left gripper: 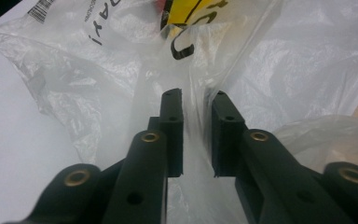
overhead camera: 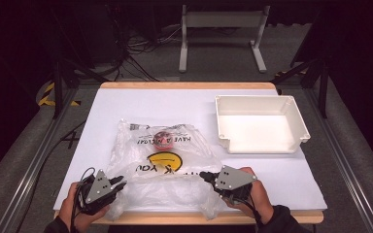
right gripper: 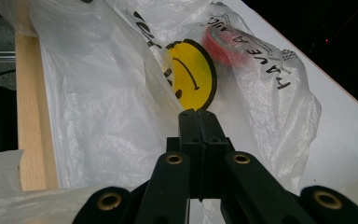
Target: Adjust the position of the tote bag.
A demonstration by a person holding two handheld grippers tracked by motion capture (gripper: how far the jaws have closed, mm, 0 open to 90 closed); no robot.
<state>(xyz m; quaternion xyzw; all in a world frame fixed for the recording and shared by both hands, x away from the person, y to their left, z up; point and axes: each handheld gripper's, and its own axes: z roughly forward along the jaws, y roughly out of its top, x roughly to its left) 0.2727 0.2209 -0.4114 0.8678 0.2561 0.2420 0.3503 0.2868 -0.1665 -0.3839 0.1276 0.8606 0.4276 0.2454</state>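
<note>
Two grippers on one plastic bag, near table edge.
Right gripper jaws clamped on film; left gripper pads nearly closed, film between, a gap remains. Seat left grip fully before lifting; red item sits deep inside.

Crumpled clear plastic bag with yellow smiley lies flat on table; red thing inside.

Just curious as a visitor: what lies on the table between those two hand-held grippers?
In the high view, crumpled film of the clear plastic bag spans the stretch between the left hand-held gripper and the right hand-held gripper.
</note>
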